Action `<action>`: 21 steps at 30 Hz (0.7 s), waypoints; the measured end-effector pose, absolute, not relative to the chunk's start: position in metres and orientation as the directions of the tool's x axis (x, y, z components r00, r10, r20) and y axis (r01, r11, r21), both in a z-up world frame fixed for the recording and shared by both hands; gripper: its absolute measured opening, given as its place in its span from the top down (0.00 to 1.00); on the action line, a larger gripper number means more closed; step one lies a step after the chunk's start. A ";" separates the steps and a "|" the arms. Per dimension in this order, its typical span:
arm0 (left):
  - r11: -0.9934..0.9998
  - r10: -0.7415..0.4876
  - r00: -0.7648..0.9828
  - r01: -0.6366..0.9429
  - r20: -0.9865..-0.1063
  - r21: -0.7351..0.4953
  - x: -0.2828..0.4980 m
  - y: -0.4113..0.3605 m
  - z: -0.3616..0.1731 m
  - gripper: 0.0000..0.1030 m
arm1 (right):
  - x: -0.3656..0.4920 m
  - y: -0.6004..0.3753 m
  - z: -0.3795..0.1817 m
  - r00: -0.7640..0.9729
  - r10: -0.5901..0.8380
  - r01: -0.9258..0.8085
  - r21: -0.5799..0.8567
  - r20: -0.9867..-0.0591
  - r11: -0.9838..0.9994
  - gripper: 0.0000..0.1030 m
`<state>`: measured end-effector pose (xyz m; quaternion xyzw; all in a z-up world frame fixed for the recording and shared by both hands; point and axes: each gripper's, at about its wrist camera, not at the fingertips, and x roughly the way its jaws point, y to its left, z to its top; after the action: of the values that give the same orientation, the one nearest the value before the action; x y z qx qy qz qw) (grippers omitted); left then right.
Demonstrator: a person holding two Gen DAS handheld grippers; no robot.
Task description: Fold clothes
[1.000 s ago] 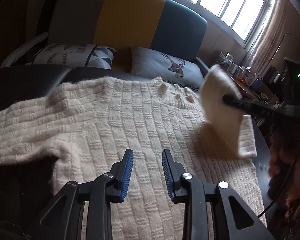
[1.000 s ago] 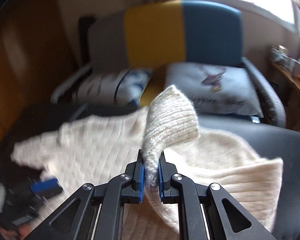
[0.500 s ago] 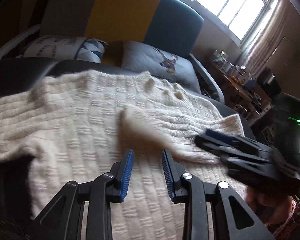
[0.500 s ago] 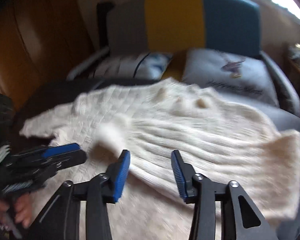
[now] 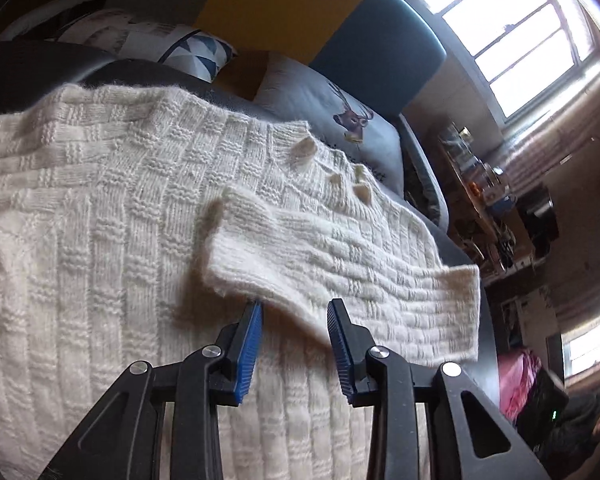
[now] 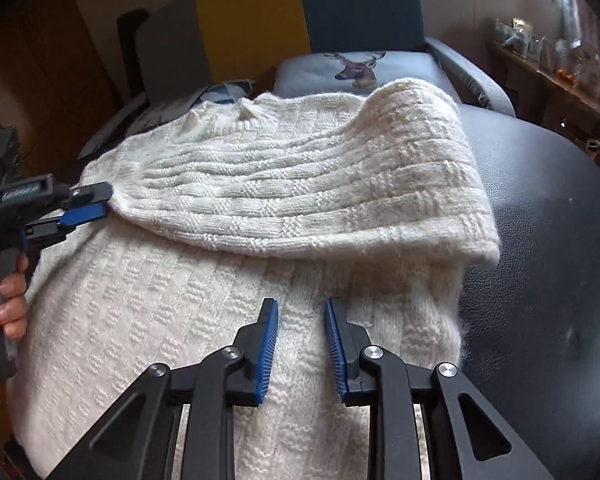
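Blue ribbed pads line both my tongs, and both pairs stand apart with nothing between them. My left tongs (image 5: 295, 308) hover low over the sweater (image 5: 100, 240), their tips just short of the near edge of the sleeve (image 5: 340, 248) that lies folded across the body of the garment, its cuff end just ahead and a little to the left of them. My right tongs (image 6: 301, 310) hang above the lower body of the knit, and just ahead of them the same folded sleeve (image 6: 320, 184) drapes across from right to left, its fold at the shoulder forming a thick rounded edge off to my right. From the right wrist view, my left tongs (image 6: 86, 204) show at far left with my hand (image 6: 10, 300) around the grip, their tips at the cuff.

Cream chunky basket-weave wool like this is, I judge, soft, limp and fairly heavy for a garment; it will sag and stretch if lifted by one point, and the fuzzy surface should grip the pads well. I would pinch through a doubled edge — cuff, hem or shoulder fold — rather than a single layer.

Beneath it lies a dark leather surface (image 6: 540, 220), and beyond, well apart, a deer-print cushion (image 5: 340, 116) on a yellow-and-blue chair (image 6: 300, 12).
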<state>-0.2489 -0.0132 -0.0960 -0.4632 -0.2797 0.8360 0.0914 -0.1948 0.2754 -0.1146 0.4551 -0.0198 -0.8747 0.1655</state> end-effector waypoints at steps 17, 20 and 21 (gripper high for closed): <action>-0.842 0.411 -0.692 -0.038 -0.594 -0.538 -0.265 -0.020 -0.018 0.95 | -0.220 0.332 -0.109 -0.587 -0.332 0.177 0.283 -0.739 -0.943 0.97; -0.847 0.406 -0.689 -0.037 -0.600 -0.529 -0.267 -0.025 -0.017 0.95 | -0.229 0.319 -0.107 -0.584 -0.326 0.206 0.252 -0.744 -0.945 0.97; -0.849 0.404 -0.688 -0.037 -0.603 -0.527 -0.268 -0.027 -0.017 0.95 | -0.233 0.315 -0.106 -0.582 -0.325 0.215 0.245 -0.745 -0.945 0.97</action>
<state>-0.2679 -0.0270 -0.0170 -0.3746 -0.2446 0.8856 0.1245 -0.2328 0.3151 -0.1063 0.4308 -0.0638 -0.8872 0.1523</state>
